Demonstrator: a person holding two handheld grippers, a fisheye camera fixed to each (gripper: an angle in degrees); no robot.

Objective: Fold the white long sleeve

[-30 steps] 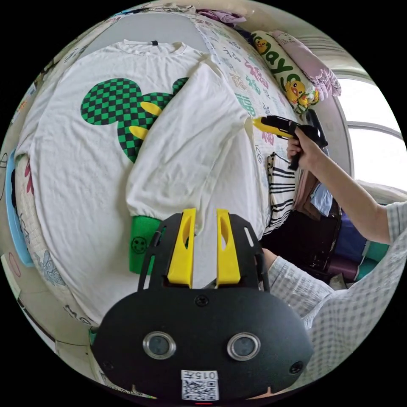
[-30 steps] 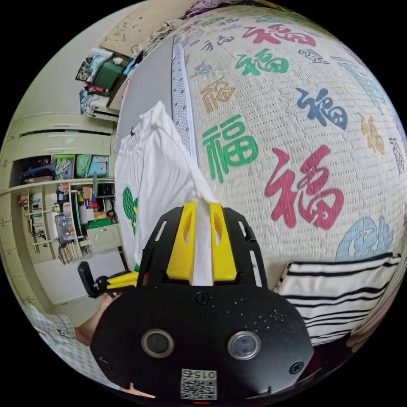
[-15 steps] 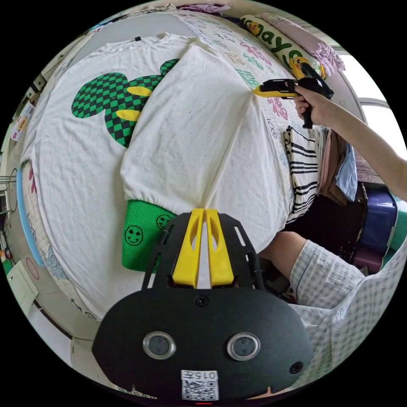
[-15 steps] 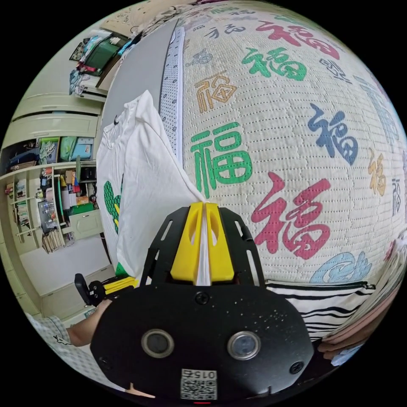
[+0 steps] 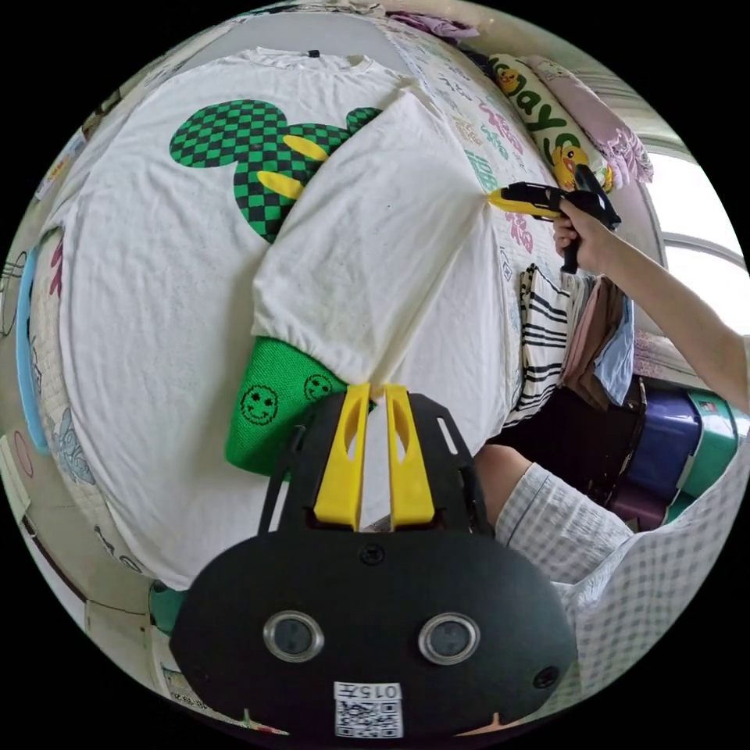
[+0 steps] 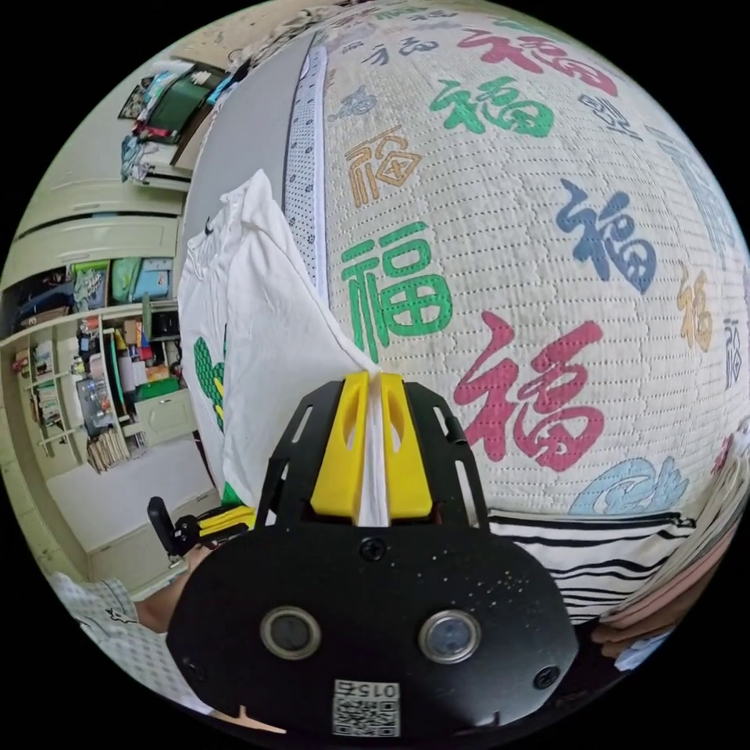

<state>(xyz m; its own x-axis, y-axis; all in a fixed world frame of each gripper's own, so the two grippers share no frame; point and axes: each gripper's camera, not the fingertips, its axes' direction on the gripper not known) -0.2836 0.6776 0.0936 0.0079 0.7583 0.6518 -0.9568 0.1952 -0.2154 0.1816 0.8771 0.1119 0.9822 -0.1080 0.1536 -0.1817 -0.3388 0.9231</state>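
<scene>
Shelves point(image 6: 94, 375) crowd the room's left wall. The white long sleeve point(image 5: 156, 258) lies spread over the printed bed cover point(image 6: 531, 258). The left gripper point(image 5: 373, 391) and right gripper point(image 6: 373, 380) each pinch its folded side panel, jaws nearly closed. Striped cloth point(image 5: 543, 328) lies right.

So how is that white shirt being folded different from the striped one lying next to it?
The white shirt is spread flat over the bed, while the striped garment lies already folded at the bed's edge. The white shirt carries a green checkered print and a green cuff; the striped garment has thin black lines. Both grippers pinch the white shirt's edge; nothing grips the striped garment. Both are mostly white cloth.
</scene>
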